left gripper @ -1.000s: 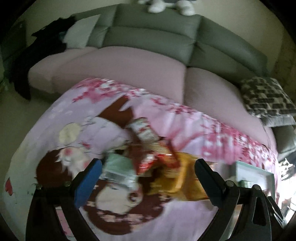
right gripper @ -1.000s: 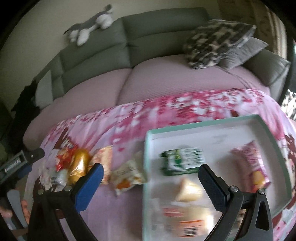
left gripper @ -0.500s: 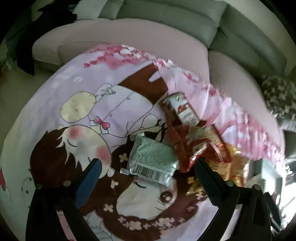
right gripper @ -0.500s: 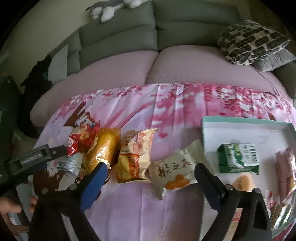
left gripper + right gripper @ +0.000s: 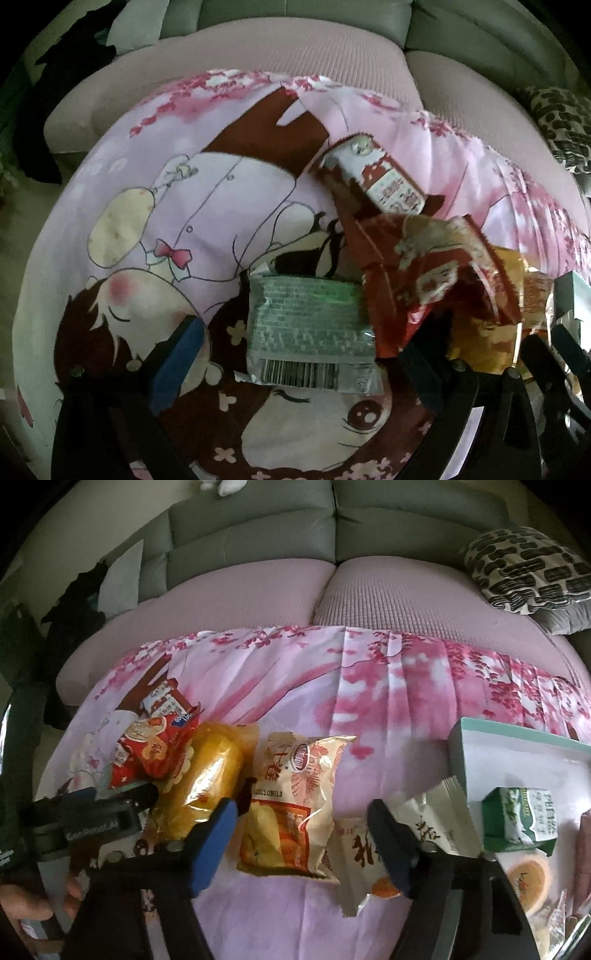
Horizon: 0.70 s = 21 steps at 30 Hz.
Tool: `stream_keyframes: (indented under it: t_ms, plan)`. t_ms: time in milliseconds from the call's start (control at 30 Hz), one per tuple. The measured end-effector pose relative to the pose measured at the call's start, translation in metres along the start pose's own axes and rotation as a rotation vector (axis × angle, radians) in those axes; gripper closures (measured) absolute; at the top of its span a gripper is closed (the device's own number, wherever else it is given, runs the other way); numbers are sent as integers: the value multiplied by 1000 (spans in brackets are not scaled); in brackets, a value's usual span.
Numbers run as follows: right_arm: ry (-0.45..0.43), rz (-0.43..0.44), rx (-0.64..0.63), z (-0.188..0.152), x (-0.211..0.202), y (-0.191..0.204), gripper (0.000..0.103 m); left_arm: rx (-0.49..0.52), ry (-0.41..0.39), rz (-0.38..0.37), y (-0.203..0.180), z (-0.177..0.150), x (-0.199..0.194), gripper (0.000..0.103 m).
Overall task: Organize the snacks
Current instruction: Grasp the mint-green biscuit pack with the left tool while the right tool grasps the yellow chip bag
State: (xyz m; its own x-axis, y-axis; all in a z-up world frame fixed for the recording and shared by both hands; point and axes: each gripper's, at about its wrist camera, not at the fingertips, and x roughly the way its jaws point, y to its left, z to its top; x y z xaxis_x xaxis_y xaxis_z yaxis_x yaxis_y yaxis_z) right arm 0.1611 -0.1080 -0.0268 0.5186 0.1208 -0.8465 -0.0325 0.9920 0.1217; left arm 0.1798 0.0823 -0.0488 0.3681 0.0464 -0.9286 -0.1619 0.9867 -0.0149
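My left gripper (image 5: 299, 365) is spread wide and empty, its fingers either side of a green barcode packet (image 5: 308, 328) on the cartoon blanket (image 5: 192, 206). My right gripper (image 5: 301, 834) gapes wide too, holding nothing, over an orange-and-cream chip bag (image 5: 295, 805). Just right, a white packet (image 5: 402, 834) leans on the teal tray (image 5: 517, 738), which holds a green-and-white carton (image 5: 524, 818) and an orange-labelled snack (image 5: 528, 877). Beyond lies the sofa (image 5: 332, 587).
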Motion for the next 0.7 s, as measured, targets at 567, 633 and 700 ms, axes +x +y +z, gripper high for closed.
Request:
stream_keyframes:
  t_ms: [567, 633, 700]
  plan:
    - [30, 28, -21, -9, 9, 5, 59, -57, -17, 14, 8, -7, -7, 42]
    - [31, 33, -17, -10, 6, 4, 59, -54, -21, 11, 8, -10, -11, 42]
    - [26, 35, -7, -11, 1, 2, 59, -57, -28, 11, 9, -13, -17, 42]
